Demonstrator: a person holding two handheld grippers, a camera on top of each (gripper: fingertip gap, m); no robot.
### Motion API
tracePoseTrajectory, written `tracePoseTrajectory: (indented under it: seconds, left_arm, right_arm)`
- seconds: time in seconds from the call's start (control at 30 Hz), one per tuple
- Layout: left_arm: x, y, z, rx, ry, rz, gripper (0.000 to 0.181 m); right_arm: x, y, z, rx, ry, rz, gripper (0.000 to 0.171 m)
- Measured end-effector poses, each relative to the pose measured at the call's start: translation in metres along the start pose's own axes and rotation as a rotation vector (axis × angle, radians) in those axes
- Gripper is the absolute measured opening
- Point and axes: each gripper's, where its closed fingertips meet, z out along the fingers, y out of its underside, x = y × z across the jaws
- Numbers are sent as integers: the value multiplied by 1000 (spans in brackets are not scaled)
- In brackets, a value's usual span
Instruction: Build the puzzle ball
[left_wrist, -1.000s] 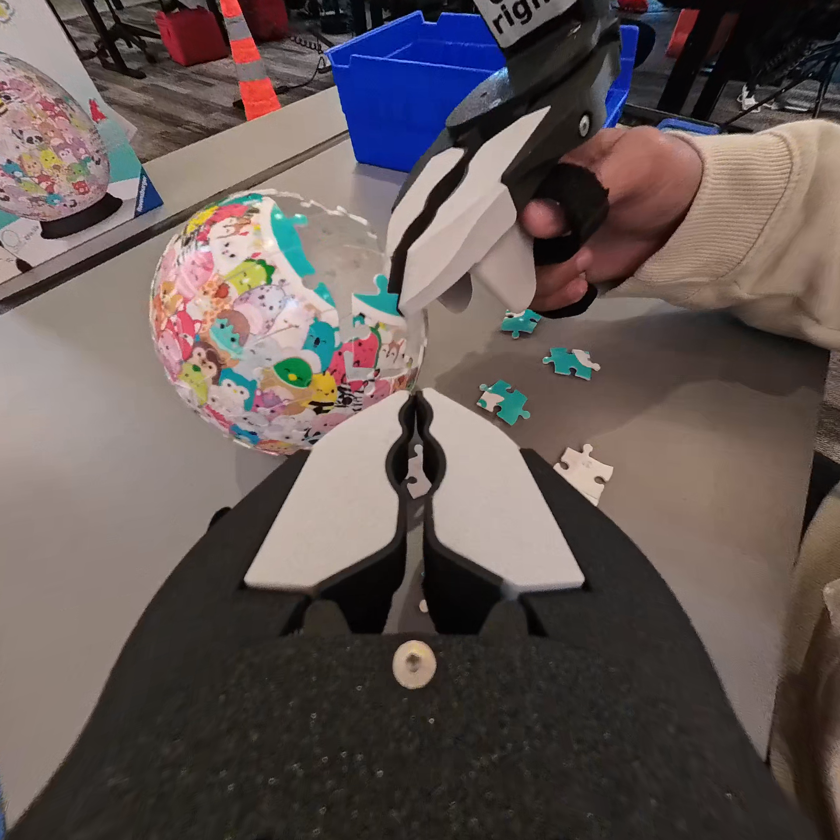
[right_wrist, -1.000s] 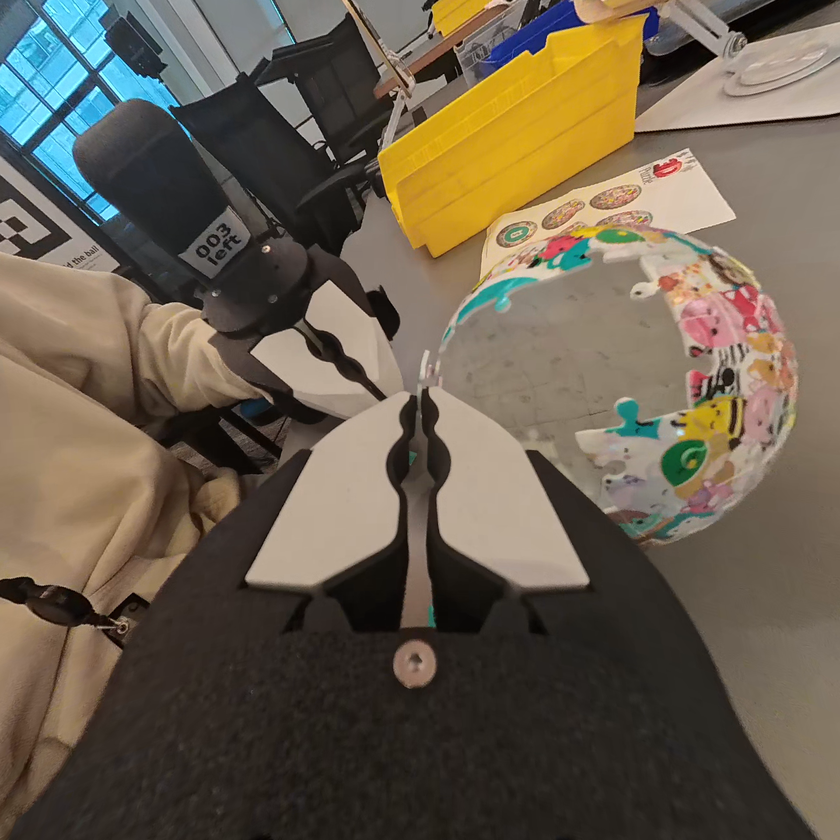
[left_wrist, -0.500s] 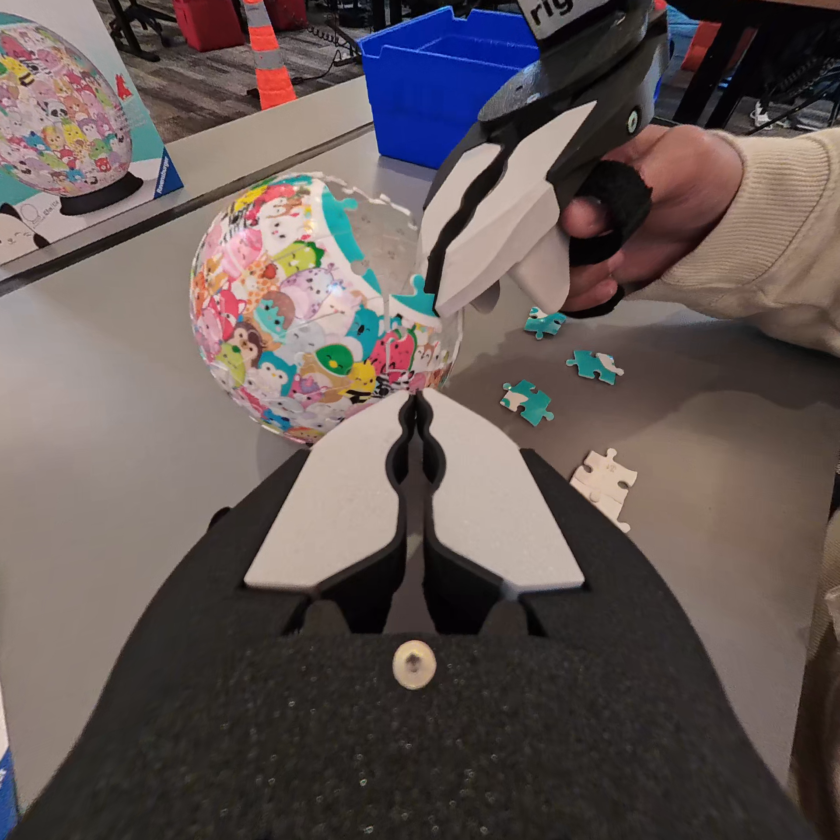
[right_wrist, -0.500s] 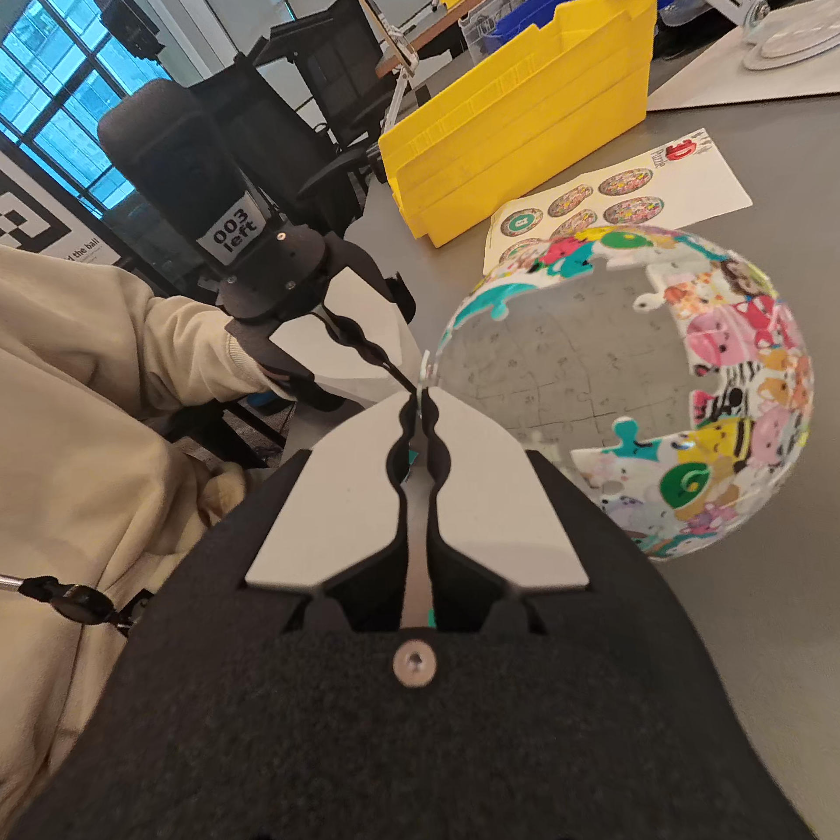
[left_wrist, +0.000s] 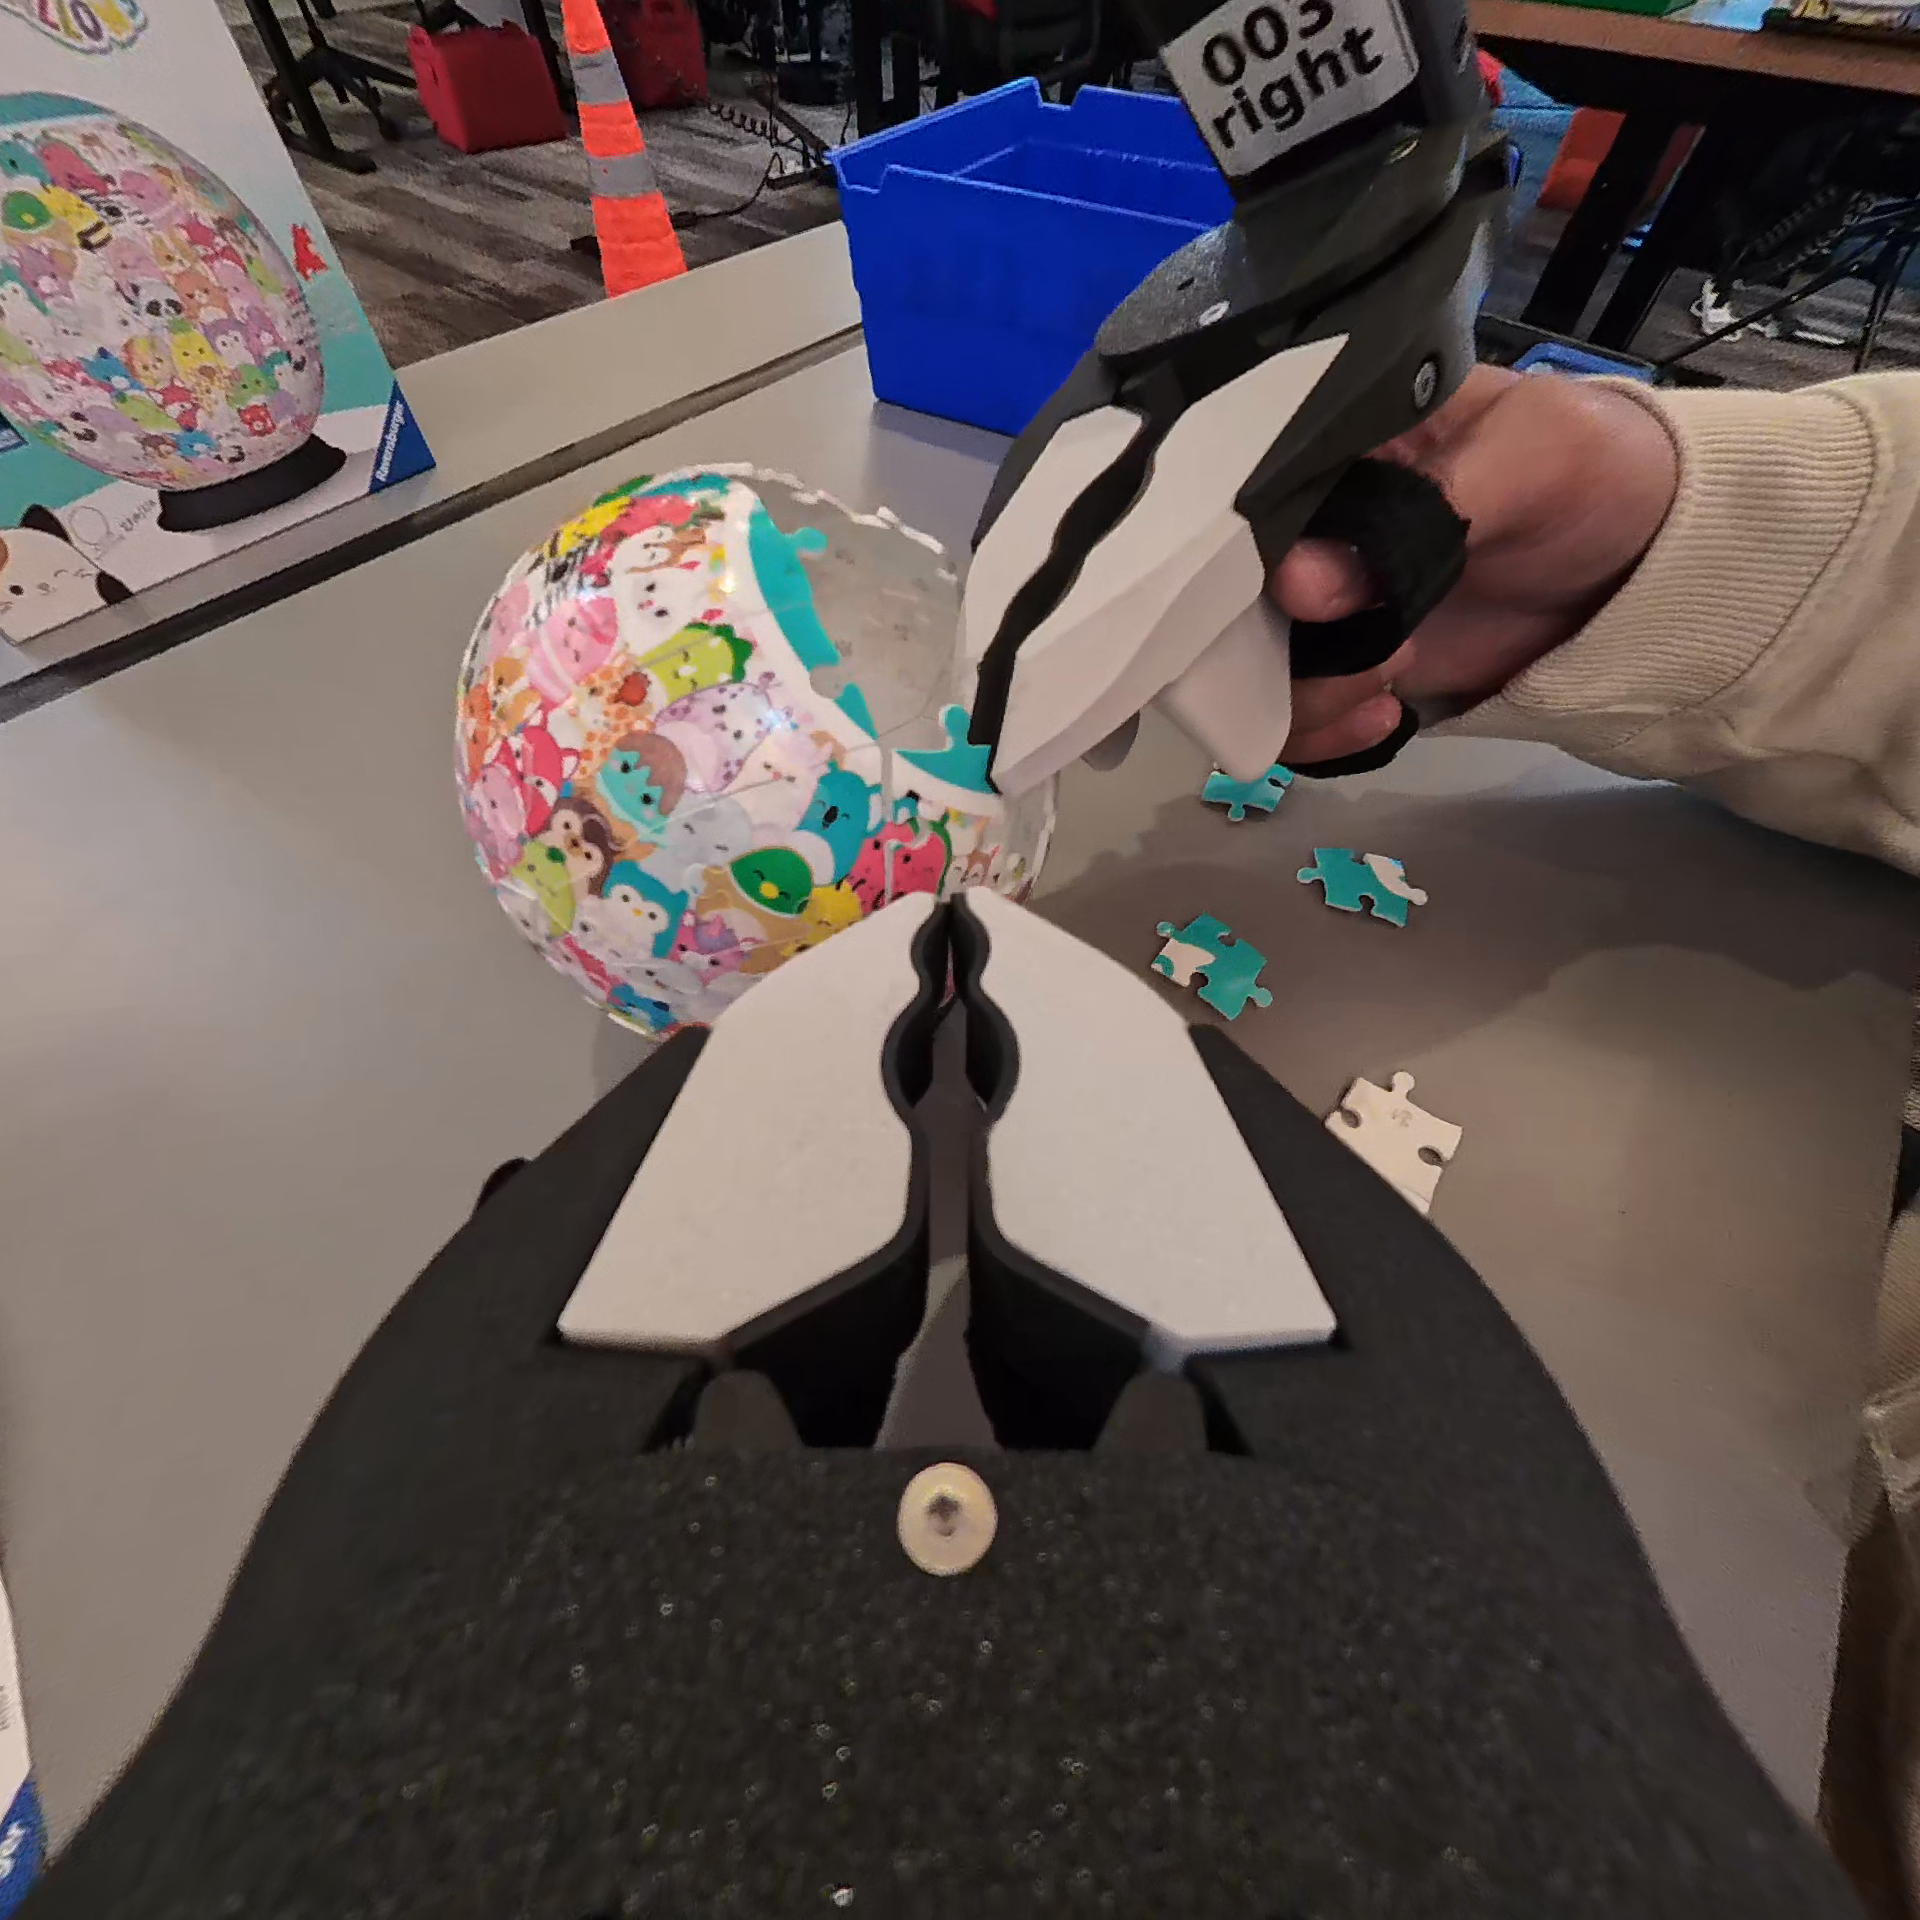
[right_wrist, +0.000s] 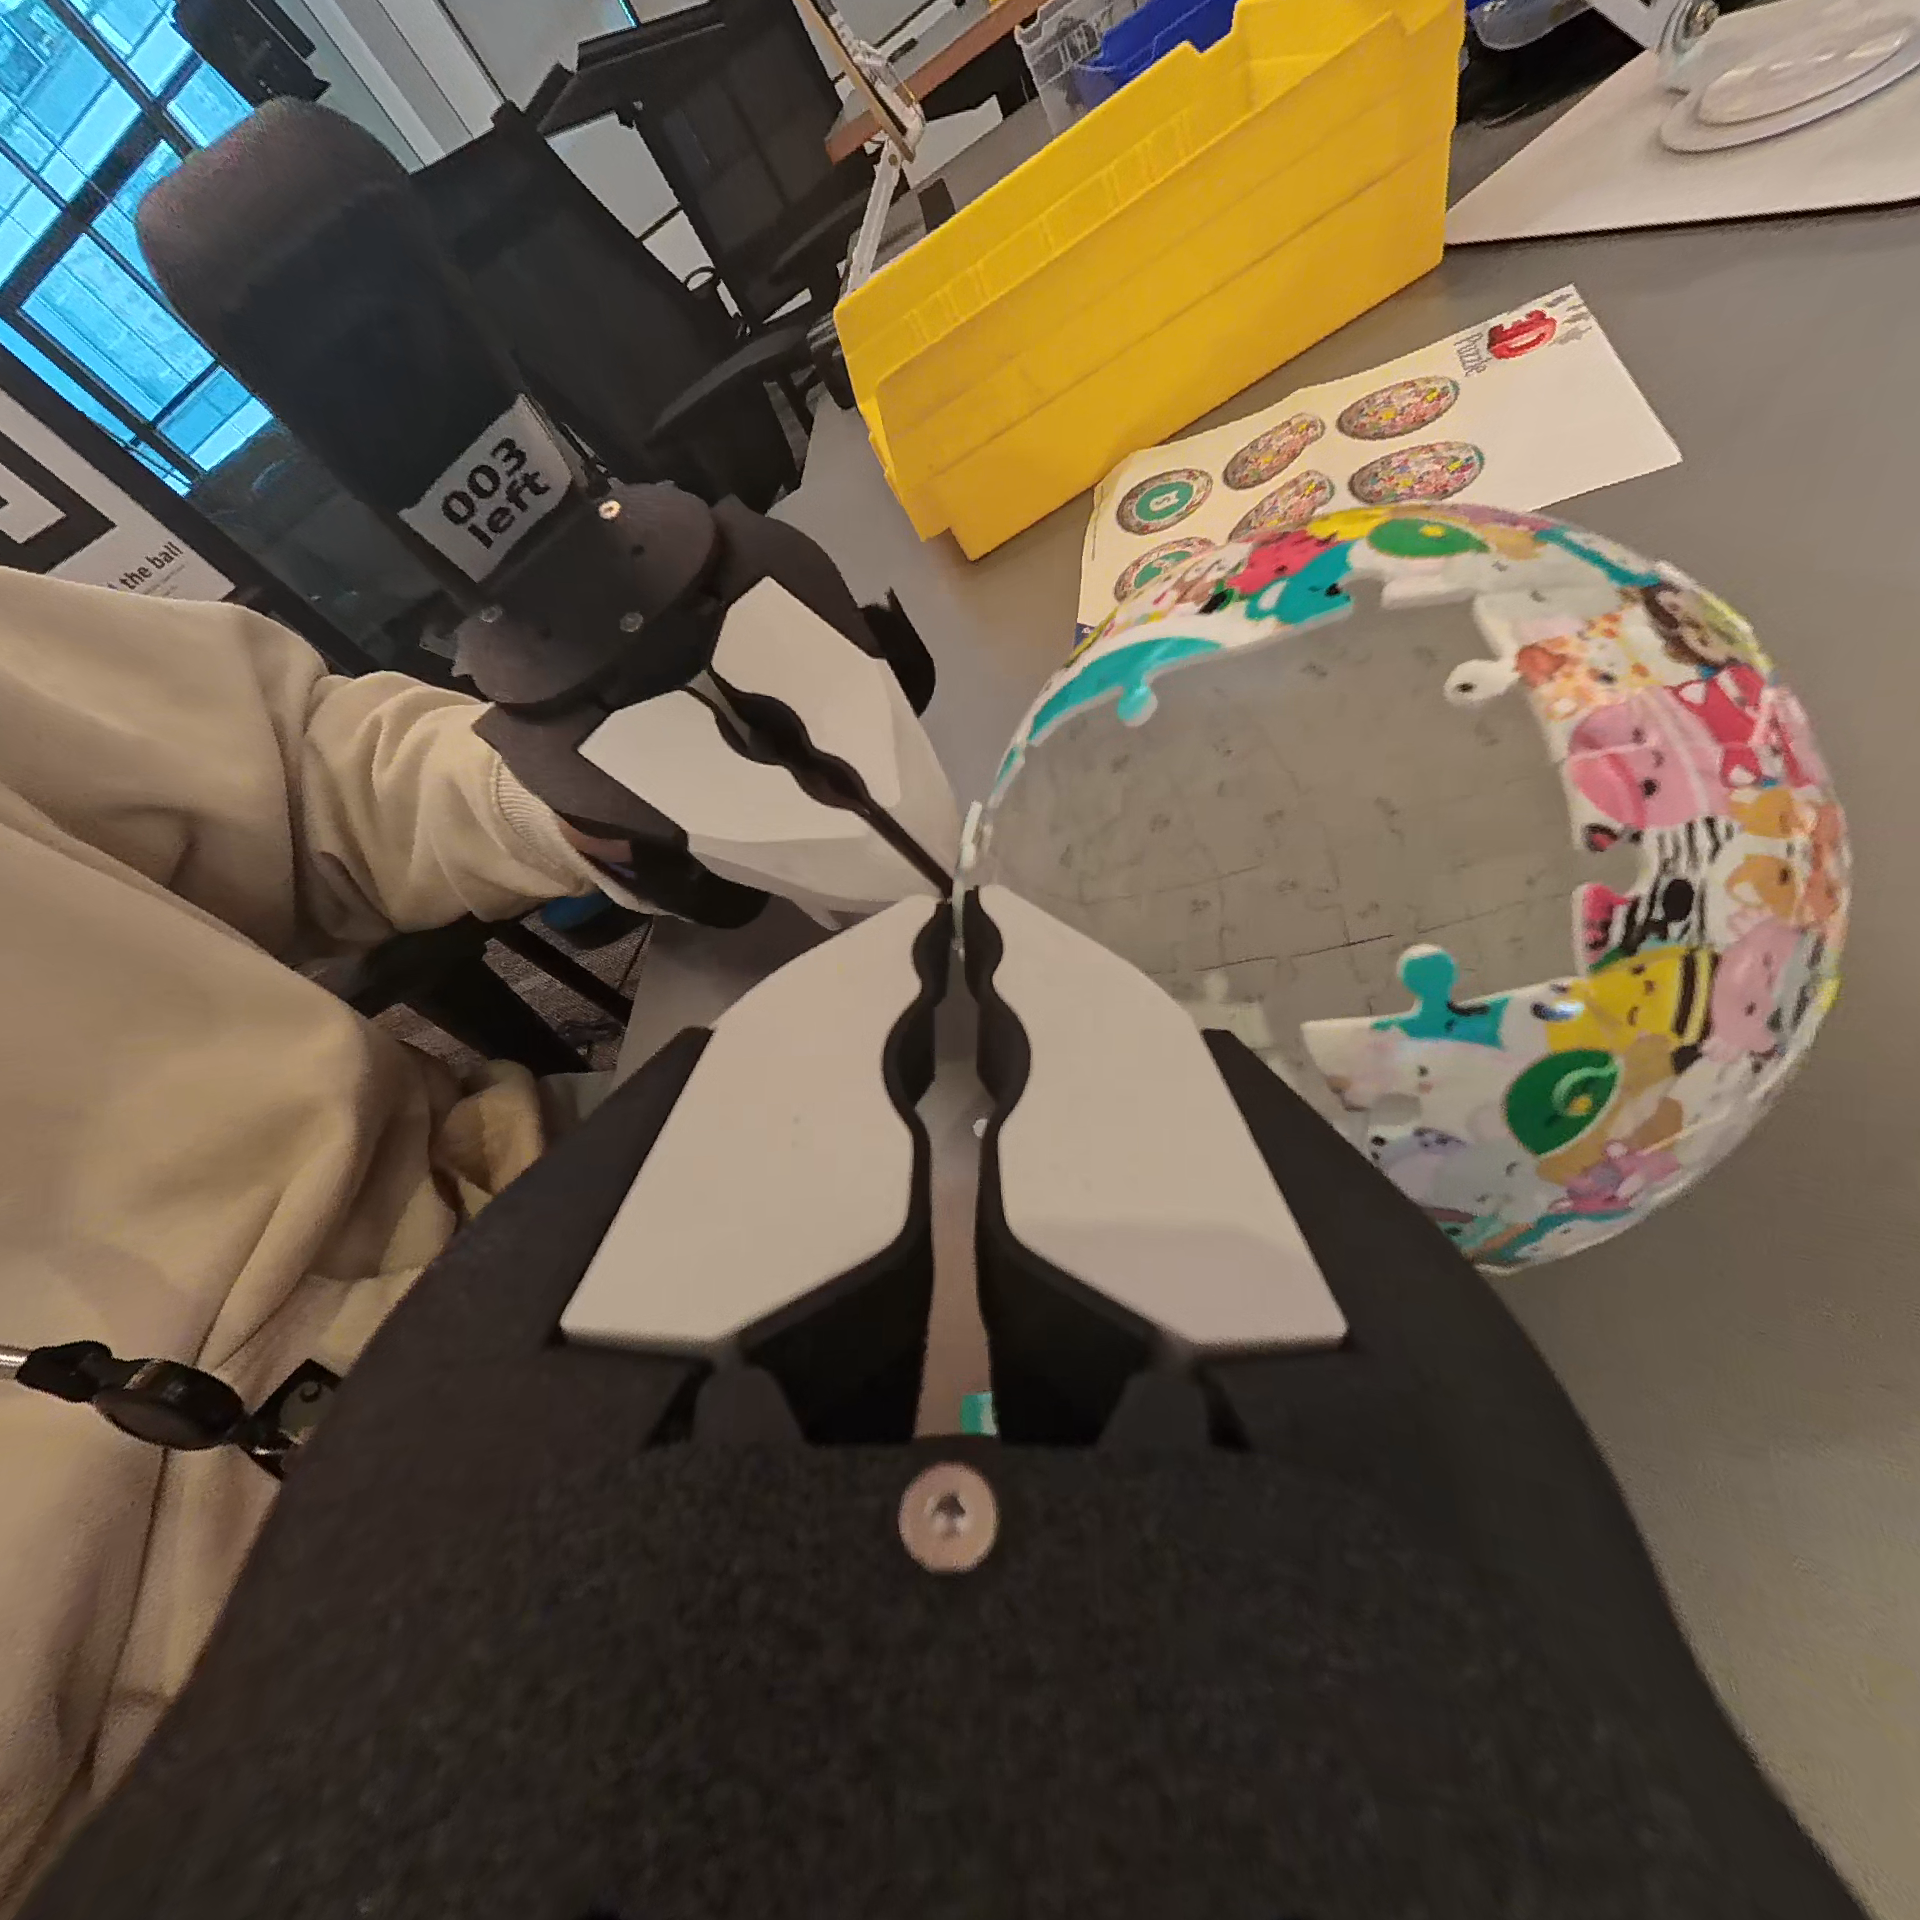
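The puzzle ball (left_wrist: 707, 748) is a part-built sphere of colourful pieces with a wide open gap, resting on the grey table (left_wrist: 208, 987); it also shows in the right wrist view (right_wrist: 1704, 935). My right gripper (left_wrist: 992, 774) is shut on a teal puzzle piece (left_wrist: 940, 764) and holds it against the ball's open rim. In its own view the right gripper (right_wrist: 954, 914) shows the teal piece (right_wrist: 977, 1413) through the gap between its fingers. My left gripper (left_wrist: 951, 914) is shut at the ball's lower rim and seems to pinch it; it also shows in the right wrist view (right_wrist: 940, 883).
Loose teal pieces (left_wrist: 1210, 961) (left_wrist: 1361, 883) and a white face-down piece (left_wrist: 1392, 1132) lie right of the ball. A blue bin (left_wrist: 997, 270) and the puzzle box (left_wrist: 156, 312) stand behind. A yellow bin (right_wrist: 1143, 312) and an instruction sheet (right_wrist: 1455, 416) lie beyond the ball. Less than 4 cm separates the two grippers' tips.
Both grippers stay shut at the ball's rim. The ball has shifted slightly right in the left wrist view, and the right gripper has kept the teal piece against the rim.
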Motion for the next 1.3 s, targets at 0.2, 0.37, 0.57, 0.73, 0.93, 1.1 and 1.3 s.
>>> tracePoseTrajectory:
  seconds: [0.2,0.37,0.57,0.73,0.93,1.1,1.3]
  left_arm:
    - [-4,-5,1,3,-37,42,0]
    - [-2,-11,1,24,-21,24,0]
    - [-3,-6,3,14,-27,33,0]
    - [-11,-2,7,-5,-64,45,0]
    - [-10,-8,6,27,-49,29,0]
    - [-15,-8,8,23,-50,28,0]
    - [-9,-15,7,46,-46,70,0]
  right_arm:
    - [2,-1,0,-5,-1,6,2]
    - [4,-3,1,-8,6,2,2]
    - [6,-5,2,2,14,-4,2]
    - [9,-8,2,18,26,-10,2]
    - [12,-7,0,43,17,21,2]
    - [15,-9,-1,73,-1,54,2]
    - [16,-9,-1,89,-13,78,2]
